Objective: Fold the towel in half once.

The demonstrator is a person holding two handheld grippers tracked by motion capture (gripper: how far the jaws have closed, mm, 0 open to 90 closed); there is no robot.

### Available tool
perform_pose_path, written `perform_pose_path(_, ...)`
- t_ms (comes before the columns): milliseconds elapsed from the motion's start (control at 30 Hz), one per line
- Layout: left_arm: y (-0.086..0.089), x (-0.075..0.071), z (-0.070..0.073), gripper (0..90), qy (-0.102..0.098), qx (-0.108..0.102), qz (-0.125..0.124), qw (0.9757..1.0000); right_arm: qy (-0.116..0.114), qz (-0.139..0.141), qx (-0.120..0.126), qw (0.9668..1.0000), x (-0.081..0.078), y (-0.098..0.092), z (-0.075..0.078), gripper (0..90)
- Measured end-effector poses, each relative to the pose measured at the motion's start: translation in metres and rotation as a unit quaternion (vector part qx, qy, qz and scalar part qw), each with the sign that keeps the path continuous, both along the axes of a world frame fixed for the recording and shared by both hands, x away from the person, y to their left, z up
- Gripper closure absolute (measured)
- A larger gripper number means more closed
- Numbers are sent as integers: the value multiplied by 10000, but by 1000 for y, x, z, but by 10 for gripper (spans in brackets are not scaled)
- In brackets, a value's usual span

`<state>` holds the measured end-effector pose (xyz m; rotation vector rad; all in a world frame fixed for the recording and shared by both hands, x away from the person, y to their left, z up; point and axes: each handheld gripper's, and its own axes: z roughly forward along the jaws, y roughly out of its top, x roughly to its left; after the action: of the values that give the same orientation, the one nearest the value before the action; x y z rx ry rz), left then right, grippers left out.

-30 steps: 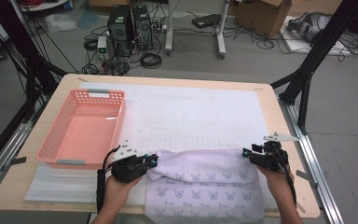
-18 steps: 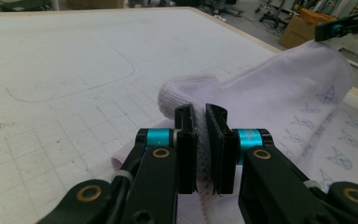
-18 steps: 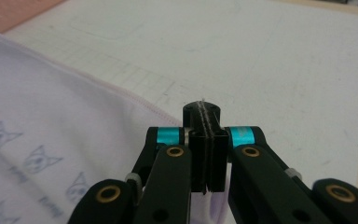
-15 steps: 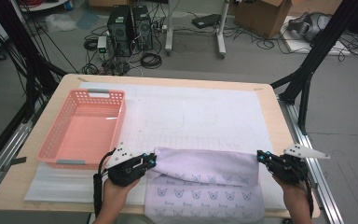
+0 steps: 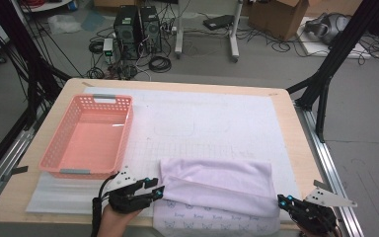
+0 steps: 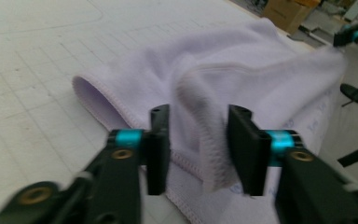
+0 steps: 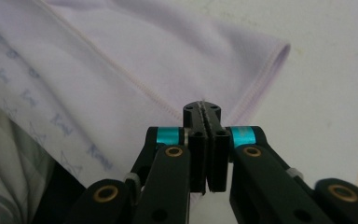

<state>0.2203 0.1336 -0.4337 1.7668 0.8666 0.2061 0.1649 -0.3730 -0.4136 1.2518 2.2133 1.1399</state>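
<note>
A lavender cloth [image 5: 217, 177] lies folded on the white mat, and its lower layer with small printed figures [image 5: 212, 224] reaches the near table edge. At the cloth's left edge is my left gripper [image 5: 158, 190]. Its jaws have just been opening. In the left gripper view a raised fold of the cloth's hem [image 6: 200, 126] stands loose between the parted left gripper [image 6: 198, 116] pads. My right gripper [image 5: 282, 200] sits off the cloth's near right corner. In the right gripper view the right gripper [image 7: 203, 109] is shut with no cloth between its pads, and the cloth [image 7: 121, 56] lies beyond its tips.
A pink plastic basket [image 5: 54, 148] stands on the left of the table with nothing in it. The white gridded mat [image 5: 202, 118] covers most of the wooden tabletop. Black frame legs and cables surround the table on the floor.
My left gripper's jaws opened and let the cloth's left edge loose. The right gripper drew back from the cloth's right edge toward the near right corner and closed.
</note>
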Motion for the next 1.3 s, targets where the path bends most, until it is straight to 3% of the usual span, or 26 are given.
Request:
perform_pose_path(33,2,2,2,458,-24,-60,79,9999,-94,-82,-64,9999,0,-1,1,749)
perform_pose_path(100,5,6,5,440,-56,-135,182,9997,-247,-325,10,9992,2,-5,4,676)
perform_pose_path(200,6,15,8,446,-92,-80,278,9995,-371,-529,142,9978,12,-7,8,665)
perform_pose_path(333,1,34,4,478,-4,110,339,9994,-272,-666,170,9973,36,-3,4,655)
perform_pose_path(467,-8,53,-5,554,306,457,418,9976,-95,-654,136,9977,59,6,-7,653)
perform_pose_path(600,-20,64,-14,590,701,518,374,9955,-18,-624,149,9979,68,13,-12,653)
perform_pose_path(667,-26,67,-15,707,686,729,389,9942,-56,-590,110,9982,69,15,-12,653)
perform_pose_path(700,-28,69,-15,833,621,825,431,9937,-42,-610,111,9981,68,16,-12,654)
perform_pose_path(833,-24,80,-15,871,520,866,1071,9891,-50,-647,40,9979,68,13,-15,656)
perform_pose_path(900,-22,83,-15,870,573,747,1150,9889,-57,-693,47,9976,68,11,-16,656)
perform_pose_path(967,-24,82,-16,840,499,857,1128,9886,-64,-743,47,9972,69,8,-17,650)
perform_pose_path(1033,-24,81,-17,656,626,722,1026,9901,-33,-778,63,9969,71,6,-18,628)
perform_pose_path(1100,-24,79,-18,537,732,758,878,9905,14,-808,80,9967,73,5,-20,595)
perform_pose_path(1167,-24,76,-19,478,742,772,779,9912,160,-799,70,9967,75,5,-23,559)
perform_pose_path(1300,-23,73,-20,453,771,676,621,9928,309,-643,-175,9973,79,11,-31,553)
